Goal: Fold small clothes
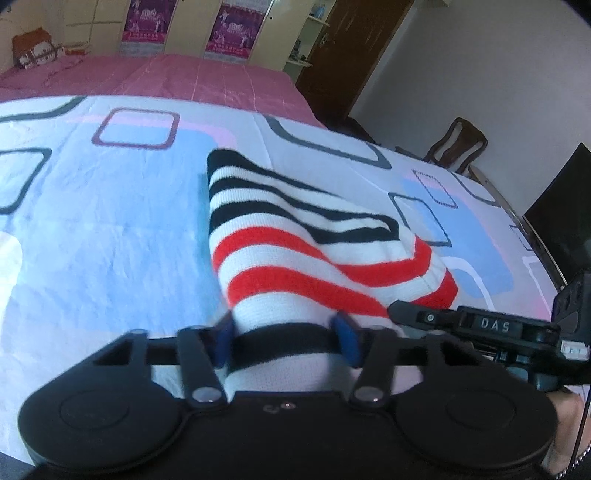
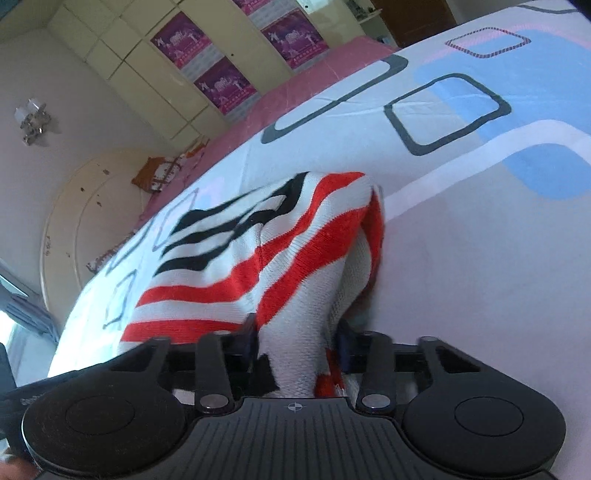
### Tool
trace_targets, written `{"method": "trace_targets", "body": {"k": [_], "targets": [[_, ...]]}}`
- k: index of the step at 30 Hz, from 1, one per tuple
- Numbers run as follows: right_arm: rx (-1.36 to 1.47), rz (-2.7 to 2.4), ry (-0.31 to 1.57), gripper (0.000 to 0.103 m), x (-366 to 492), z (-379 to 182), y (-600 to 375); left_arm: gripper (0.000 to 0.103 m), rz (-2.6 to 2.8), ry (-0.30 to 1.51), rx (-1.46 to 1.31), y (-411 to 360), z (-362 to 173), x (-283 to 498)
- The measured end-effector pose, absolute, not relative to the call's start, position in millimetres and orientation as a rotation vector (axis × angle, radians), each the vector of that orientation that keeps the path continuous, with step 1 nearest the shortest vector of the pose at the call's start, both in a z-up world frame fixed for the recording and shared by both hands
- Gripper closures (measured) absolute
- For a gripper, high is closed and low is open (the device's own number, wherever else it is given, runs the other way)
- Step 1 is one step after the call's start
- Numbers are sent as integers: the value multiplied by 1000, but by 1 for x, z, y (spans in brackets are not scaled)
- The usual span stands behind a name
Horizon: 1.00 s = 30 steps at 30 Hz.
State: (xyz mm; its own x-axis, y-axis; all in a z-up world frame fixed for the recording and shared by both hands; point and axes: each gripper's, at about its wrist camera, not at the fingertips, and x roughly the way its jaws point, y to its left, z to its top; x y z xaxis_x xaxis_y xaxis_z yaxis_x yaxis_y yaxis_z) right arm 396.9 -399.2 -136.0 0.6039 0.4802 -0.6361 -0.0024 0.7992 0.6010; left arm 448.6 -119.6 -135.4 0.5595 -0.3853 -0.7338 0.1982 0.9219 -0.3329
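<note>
A small knit garment (image 1: 295, 236) with white, black and red stripes lies on the patterned bedsheet (image 1: 110, 221). My left gripper (image 1: 286, 341) is shut on its near edge, at a black stripe, between the blue pads (image 1: 345, 338). My right gripper (image 2: 297, 341) is shut on another part of the same garment (image 2: 258, 251), which bunches up between its fingers and is lifted off the sheet (image 2: 480, 258). The right gripper also shows in the left wrist view (image 1: 480, 325) at the right, next to the garment's red-striped corner.
The bed carries a white and blue sheet with square outlines, and a pink cover (image 1: 184, 74) behind it. A wardrobe with posters (image 1: 229, 33), a brown door (image 1: 351, 48), a wooden chair (image 1: 458, 144) and a dark screen (image 1: 565, 206) stand around the bed.
</note>
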Motion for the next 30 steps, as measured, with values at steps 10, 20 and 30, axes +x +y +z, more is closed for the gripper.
{"method": "trace_targets", "body": {"k": [10,20,30], "targets": [[622,358,823,68,376,-101,-378,65,-345,852,-216,-94,-100,430],[608,450,790,68,371,-72,-265,65,-281,778,-199,18,-62,401],[590,485,786,68,369,-74,-105,65,-242,764,-182,167,-58,390]]}}
